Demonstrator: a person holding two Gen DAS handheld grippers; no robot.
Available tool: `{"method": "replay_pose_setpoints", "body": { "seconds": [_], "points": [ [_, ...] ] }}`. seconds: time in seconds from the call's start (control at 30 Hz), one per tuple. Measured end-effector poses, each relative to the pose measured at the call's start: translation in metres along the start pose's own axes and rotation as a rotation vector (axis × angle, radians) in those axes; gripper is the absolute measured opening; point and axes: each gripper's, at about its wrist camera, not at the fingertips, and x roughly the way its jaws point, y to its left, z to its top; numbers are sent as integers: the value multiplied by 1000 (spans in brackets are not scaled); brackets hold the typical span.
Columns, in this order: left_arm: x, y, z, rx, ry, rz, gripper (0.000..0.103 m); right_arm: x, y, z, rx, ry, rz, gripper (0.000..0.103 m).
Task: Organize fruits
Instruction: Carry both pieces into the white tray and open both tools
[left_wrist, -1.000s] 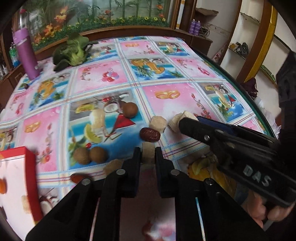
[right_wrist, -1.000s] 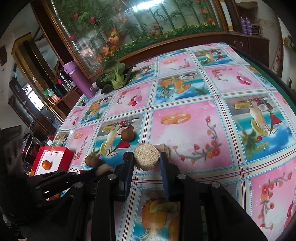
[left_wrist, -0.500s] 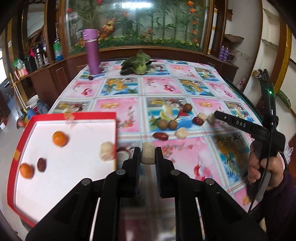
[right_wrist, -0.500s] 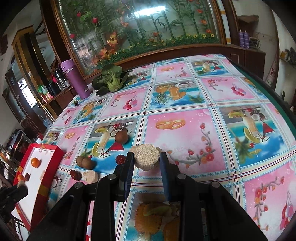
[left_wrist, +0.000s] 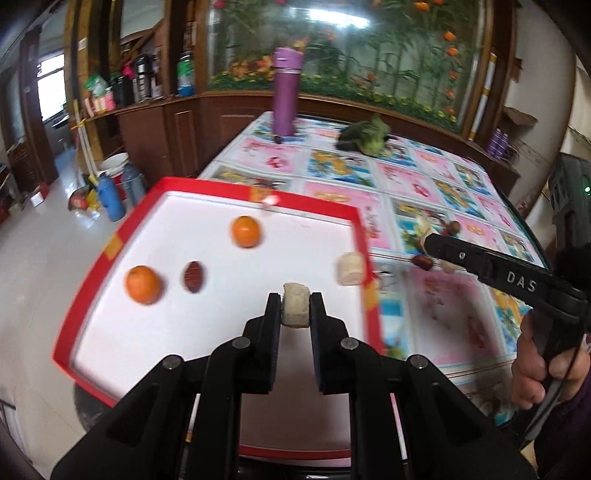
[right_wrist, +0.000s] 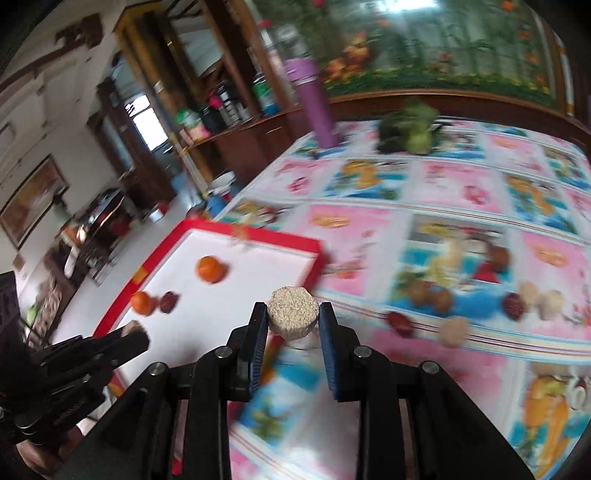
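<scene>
Both carried pieces have swung from the surface (right_wrist: 461, 192) toward the red tray (left_wrist: 122, 236), so drop-off looks close. The left gripper (left_wrist: 295, 306) clamps a pale chunk (left_wrist: 295, 304) above the tray; the right gripper (right_wrist: 293, 314) squeezes a grainy chunk (right_wrist: 292, 310) just beside it.

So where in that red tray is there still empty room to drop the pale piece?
The red tray has bare white floor along its near side, in front of the left gripper and below the orange and date. Its far left corner is also free. The right edge is tighter, where a pale chunk lies.
</scene>
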Motion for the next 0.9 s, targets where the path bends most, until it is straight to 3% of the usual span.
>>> {"method": "replay_pose_setpoints", "body": {
  "seconds": [0.2, 0.3, 0.57, 0.8, 0.9],
  "points": [
    [7, 40, -4, -85, 18, 50, 17, 44, 50, 1, -70, 98, 53, 27],
    [14, 43, -7, -86, 39, 45, 17, 62, 63, -1, -104, 132, 26, 27],
    [44, 45, 1, -84, 107, 87, 17, 95, 66, 3, -95, 203, -28, 27],
    [54, 52, 0, -105, 138, 104, 18, 98, 72, 1, -101, 225, -34, 28],
    [55, 52, 2, -108, 147, 110, 20, 96, 69, 3, -84, 237, -26, 34]
  ]
}}
